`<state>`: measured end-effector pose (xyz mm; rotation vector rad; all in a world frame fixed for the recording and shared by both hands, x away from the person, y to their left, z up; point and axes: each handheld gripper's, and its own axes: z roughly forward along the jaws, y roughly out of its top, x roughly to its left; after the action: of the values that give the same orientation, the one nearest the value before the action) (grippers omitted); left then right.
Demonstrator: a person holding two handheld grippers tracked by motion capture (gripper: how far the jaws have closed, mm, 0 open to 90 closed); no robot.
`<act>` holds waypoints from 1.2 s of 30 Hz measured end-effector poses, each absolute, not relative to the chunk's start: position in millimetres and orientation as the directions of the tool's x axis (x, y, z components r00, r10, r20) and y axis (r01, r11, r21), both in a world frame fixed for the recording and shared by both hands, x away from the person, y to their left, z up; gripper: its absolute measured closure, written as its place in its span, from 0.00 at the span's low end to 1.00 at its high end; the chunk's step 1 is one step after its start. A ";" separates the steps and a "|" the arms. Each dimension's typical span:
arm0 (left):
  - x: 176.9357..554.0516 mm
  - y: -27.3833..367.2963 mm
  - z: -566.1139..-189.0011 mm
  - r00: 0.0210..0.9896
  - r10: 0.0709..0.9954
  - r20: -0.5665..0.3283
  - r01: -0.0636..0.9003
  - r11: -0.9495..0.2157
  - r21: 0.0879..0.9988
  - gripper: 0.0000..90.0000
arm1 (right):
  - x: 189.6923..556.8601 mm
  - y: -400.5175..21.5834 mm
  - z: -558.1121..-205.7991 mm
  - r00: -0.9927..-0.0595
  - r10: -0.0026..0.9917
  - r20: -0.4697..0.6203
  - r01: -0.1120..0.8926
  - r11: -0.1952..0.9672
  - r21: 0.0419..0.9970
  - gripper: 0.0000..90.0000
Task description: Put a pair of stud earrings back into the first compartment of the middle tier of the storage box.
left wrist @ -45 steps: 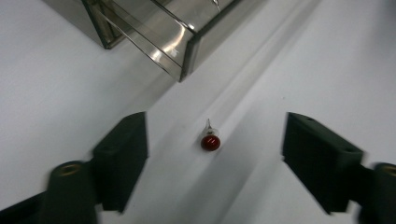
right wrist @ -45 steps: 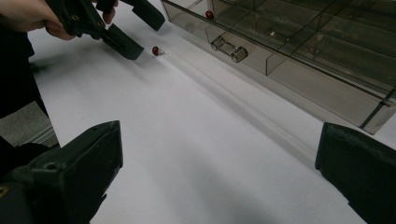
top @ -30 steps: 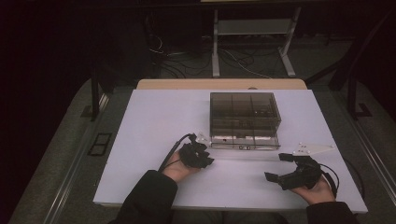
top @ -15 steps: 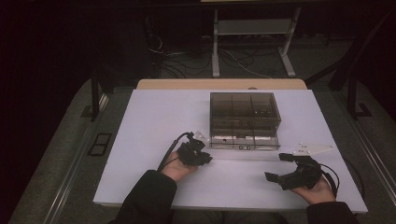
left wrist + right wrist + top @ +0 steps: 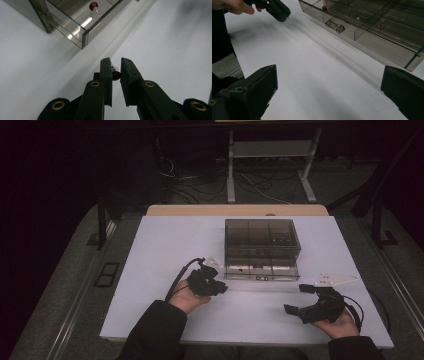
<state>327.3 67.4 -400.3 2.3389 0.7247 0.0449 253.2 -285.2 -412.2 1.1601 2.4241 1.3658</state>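
From above, our left tongs (image 5: 212,282) hover palm-up just short of the smoky box (image 5: 261,247); our right tongs (image 5: 300,300) rest wide apart. Along the left tongs (image 5: 115,68), the jaws pinch a small red bulb (image 5: 116,75). Along the right tongs (image 5: 329,92), bare table (image 5: 317,75) lies between.

A dim lab or workshop: white work table (image 5: 150,270), cables (image 5: 200,182) on the floor, metal stand (image 5: 270,165) behind.

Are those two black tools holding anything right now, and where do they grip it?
The left tool pinches a tiny red round-headed part with thin wire legs by its red head. The right tool stands open, holding nothing.
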 end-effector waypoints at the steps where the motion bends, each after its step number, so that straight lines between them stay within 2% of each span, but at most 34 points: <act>1: 327.0 67.6 -397.8 0.845 0.510 -0.157 0.487 -0.615 0.621 0.88 | 253.2 -285.2 -412.1 -0.697 0.673 0.245 0.559 0.297 0.774 0.00; 15: 334.1 60.3 -359.2 0.874 0.476 -0.096 0.423 -0.649 0.632 0.88 | 253.2 -284.9 -412.2 -0.698 0.673 0.246 0.559 0.297 0.774 0.00; 36: 360.7 42.1 -333.6 0.871 0.485 -0.075 0.404 -0.621 0.672 0.88 | 252.8 -285.8 -412.0 -0.694 0.674 0.252 0.564 0.292 0.773 0.00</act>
<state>360.7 42.1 -333.6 2.3185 0.6379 0.1467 252.8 -285.8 -412.0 1.1681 2.4243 1.3700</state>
